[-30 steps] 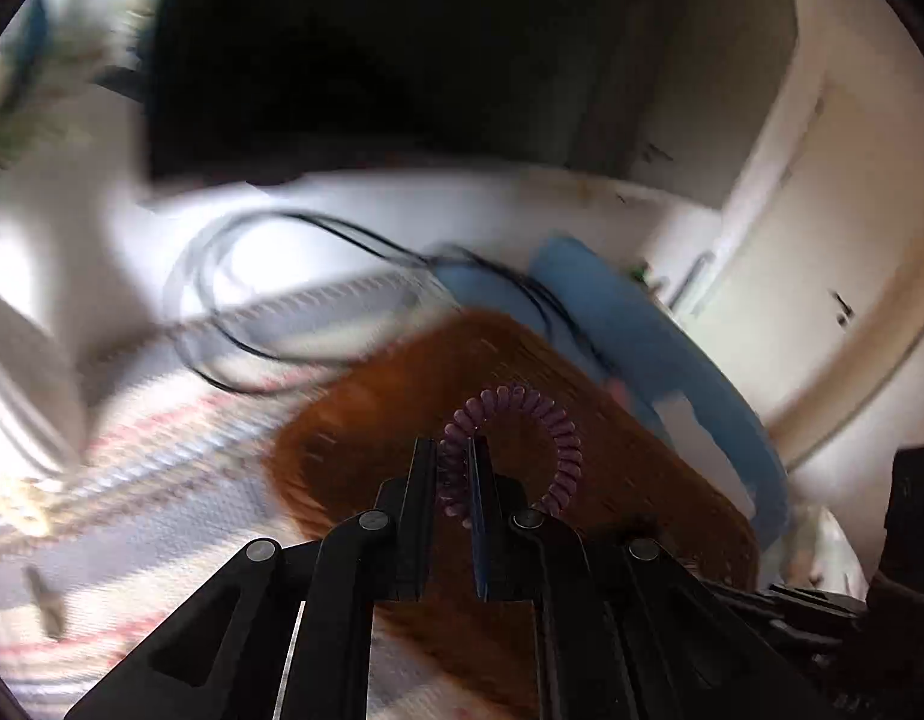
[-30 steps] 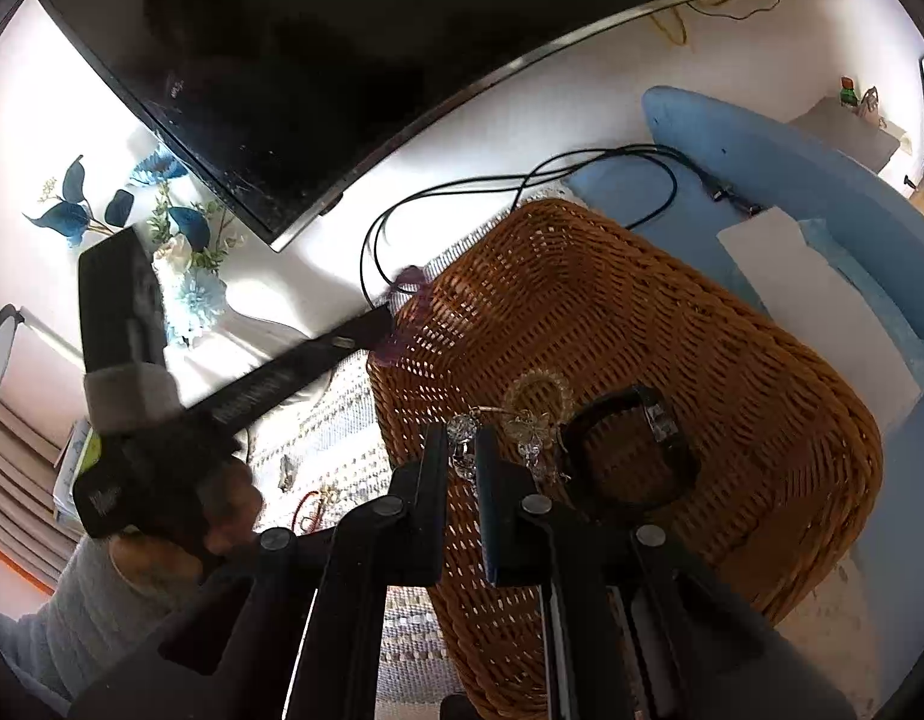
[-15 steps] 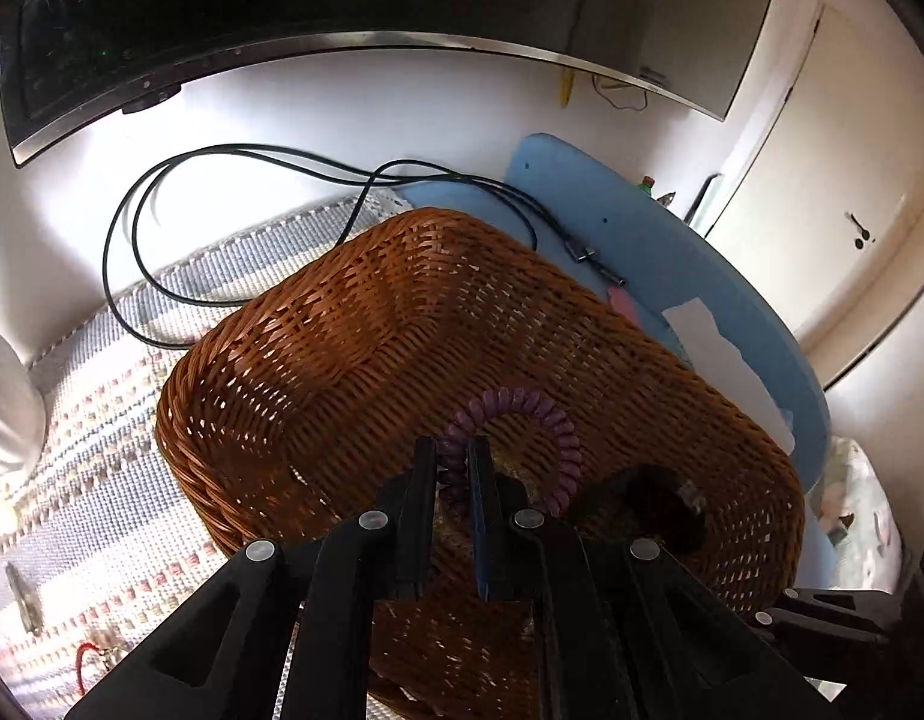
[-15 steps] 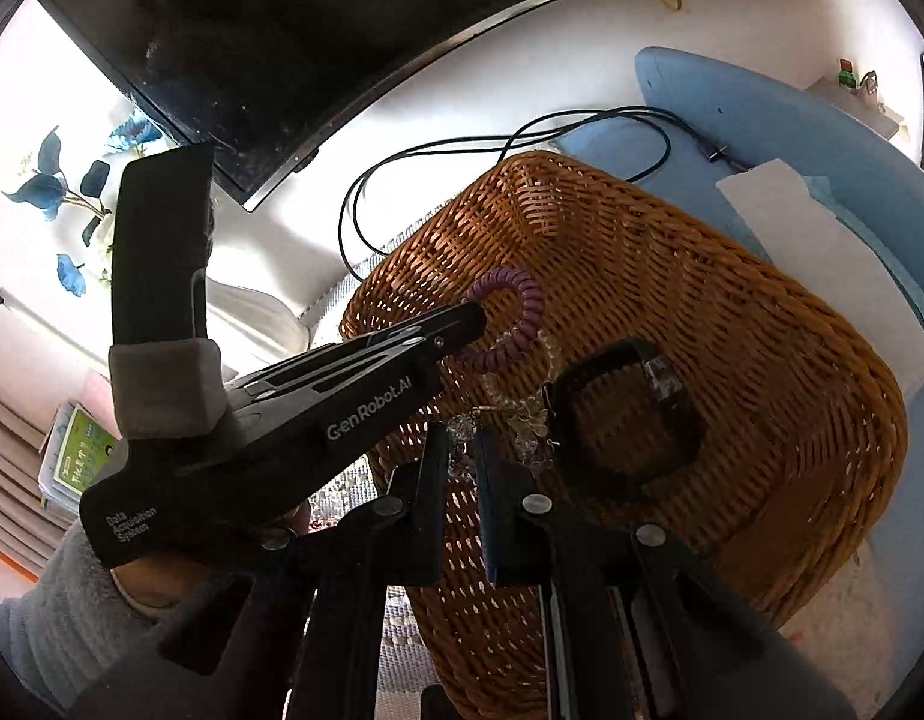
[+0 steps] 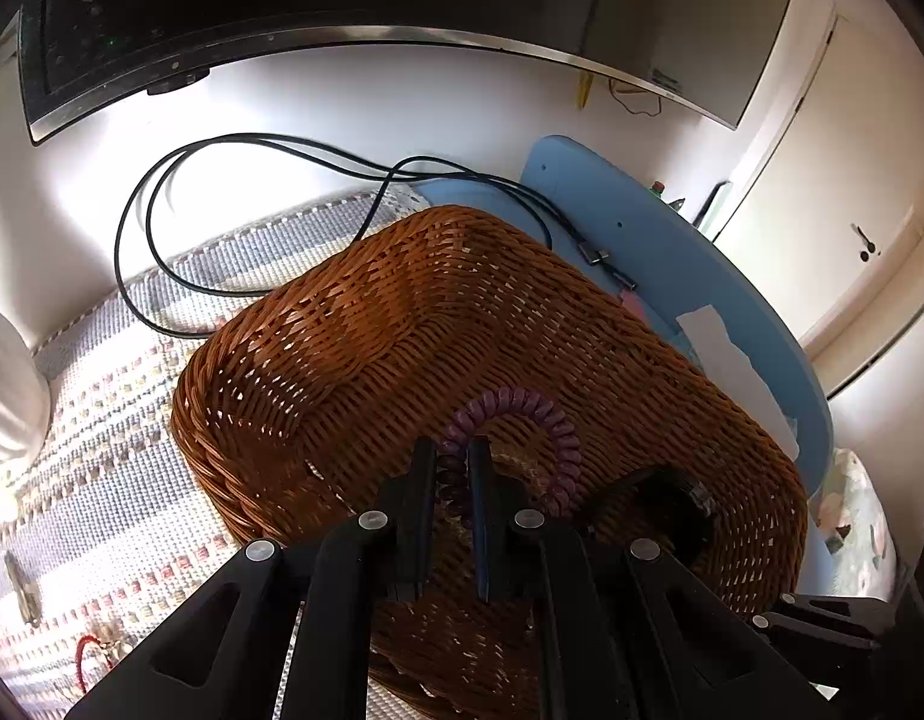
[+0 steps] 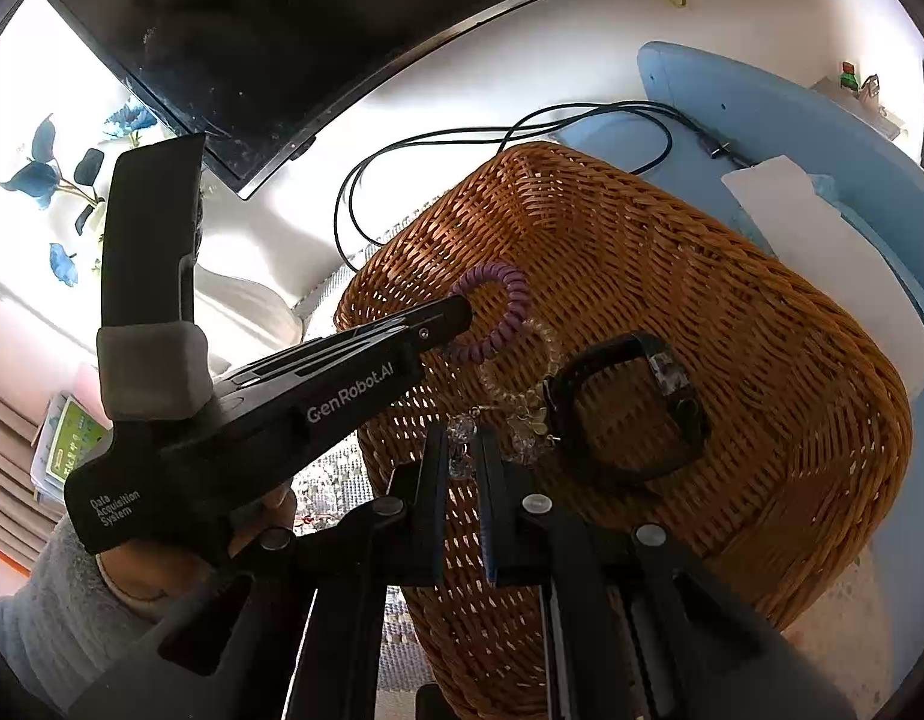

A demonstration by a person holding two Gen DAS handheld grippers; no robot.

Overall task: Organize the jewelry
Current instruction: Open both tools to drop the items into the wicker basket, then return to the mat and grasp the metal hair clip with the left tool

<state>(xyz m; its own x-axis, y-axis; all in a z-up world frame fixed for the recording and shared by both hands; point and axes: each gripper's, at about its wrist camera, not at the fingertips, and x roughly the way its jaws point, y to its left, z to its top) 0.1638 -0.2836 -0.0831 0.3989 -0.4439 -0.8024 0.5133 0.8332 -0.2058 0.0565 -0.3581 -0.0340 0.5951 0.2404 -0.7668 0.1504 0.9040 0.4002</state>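
Note:
My left gripper (image 5: 453, 453) is shut on a purple spiral bracelet (image 5: 555, 426) and holds it over the inside of a brown wicker basket (image 5: 354, 324). In the right wrist view the left gripper (image 6: 462, 315) reaches in from the left with the purple bracelet (image 6: 504, 318) hanging at its tip. My right gripper (image 6: 462, 450) is shut, with nothing clearly held, above the basket's (image 6: 762, 330) near rim. Inside lie a black watch (image 6: 630, 414) and a clear beaded piece (image 6: 522, 414).
The basket stands on a striped woven mat (image 5: 102, 468) with a small red piece (image 5: 93, 657) on it. Black cables (image 5: 180, 204), a blue board (image 6: 792, 120) with white paper (image 6: 834, 252), a dark TV (image 6: 342, 12) and blue flowers (image 6: 42, 174) surround it.
My left gripper has carried the purple bracelet from left of the basket to over its middle. The right gripper has barely moved.

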